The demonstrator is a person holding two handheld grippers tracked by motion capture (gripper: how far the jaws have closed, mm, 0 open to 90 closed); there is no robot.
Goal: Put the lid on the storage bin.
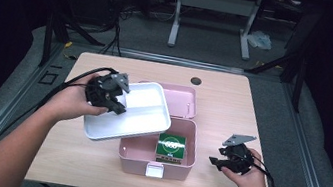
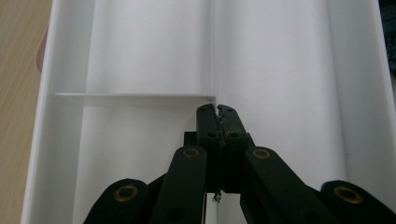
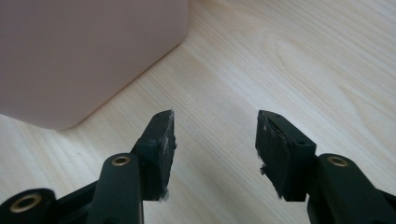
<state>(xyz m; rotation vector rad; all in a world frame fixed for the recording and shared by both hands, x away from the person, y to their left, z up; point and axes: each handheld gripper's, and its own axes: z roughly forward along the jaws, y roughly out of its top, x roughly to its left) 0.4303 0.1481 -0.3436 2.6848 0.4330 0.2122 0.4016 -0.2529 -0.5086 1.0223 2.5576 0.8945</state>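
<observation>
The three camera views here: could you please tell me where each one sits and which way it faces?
High view: above the person's side, looking forward and down on the table; both forearms, left gripper, right gripper.
Left gripper view: rides the left gripper, looking along shut jaws clamping the white tray divider.
Right gripper view: rides the right gripper, open jaws over the table beside the pink box.
Shared: the high view also shows tray and box.

One white tray (image 1: 141,115), one pink box (image 1: 156,160), one green packet (image 1: 170,147)
</observation>
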